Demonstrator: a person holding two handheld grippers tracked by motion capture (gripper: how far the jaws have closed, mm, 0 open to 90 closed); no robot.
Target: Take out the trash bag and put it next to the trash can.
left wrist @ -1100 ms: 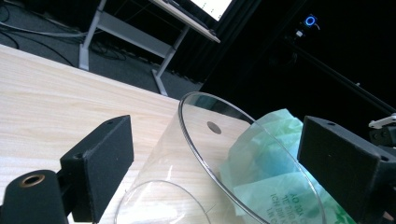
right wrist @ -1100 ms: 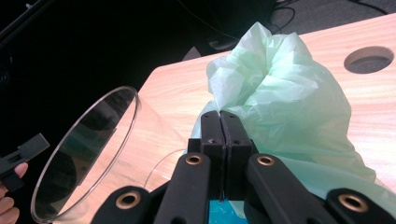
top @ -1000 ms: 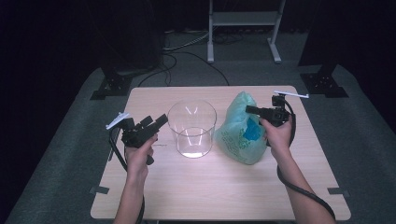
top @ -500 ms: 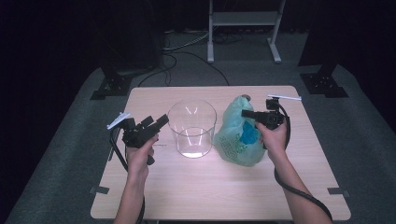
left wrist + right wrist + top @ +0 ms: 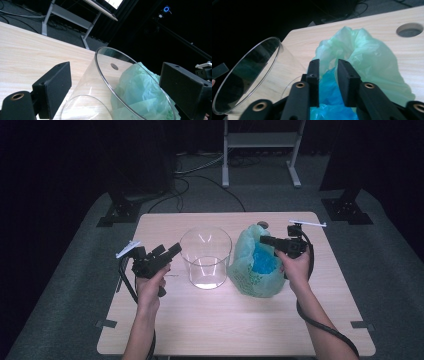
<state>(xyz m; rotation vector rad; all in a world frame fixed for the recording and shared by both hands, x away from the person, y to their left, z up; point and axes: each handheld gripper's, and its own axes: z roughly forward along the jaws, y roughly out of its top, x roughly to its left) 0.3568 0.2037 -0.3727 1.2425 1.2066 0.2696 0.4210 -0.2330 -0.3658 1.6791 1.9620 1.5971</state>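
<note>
Right gripper (image 5: 265,240): held over the green bag, jaws pointing toward the clear container; jaws have just been opening and stand a little apart, with blue plastic showing in the gap in the right gripper view (image 5: 328,75); pads not pressing on anything, so nothing gripped.
Green bag (image 5: 252,265): thin, translucent pale-green plastic, crumpled, mouth gathered and standing up toward the far side; lies on the table right of centre, its left flank touching or just beside the container; faint print near its lower edge, too small to read.
Blue contents (image 5: 263,262): bright blue crinkled plastic, seen through the bag's open top and wall.
Clear container (image 5: 206,257): see-through cylinder, upright, open at the top, at the table's middle; looks empty.
Left gripper (image 5: 172,251): in the left hand, just left of the container; jaws spread wide, in the left gripper view (image 5: 115,92) one pad on each side of the container's rim, neither touching it.
Table (image 5: 210,330): light wood top, round hole near the far edge behind the bag.
Surroundings: grey floor, dark backdrop, metal stand legs and cables beyond the table.
</note>
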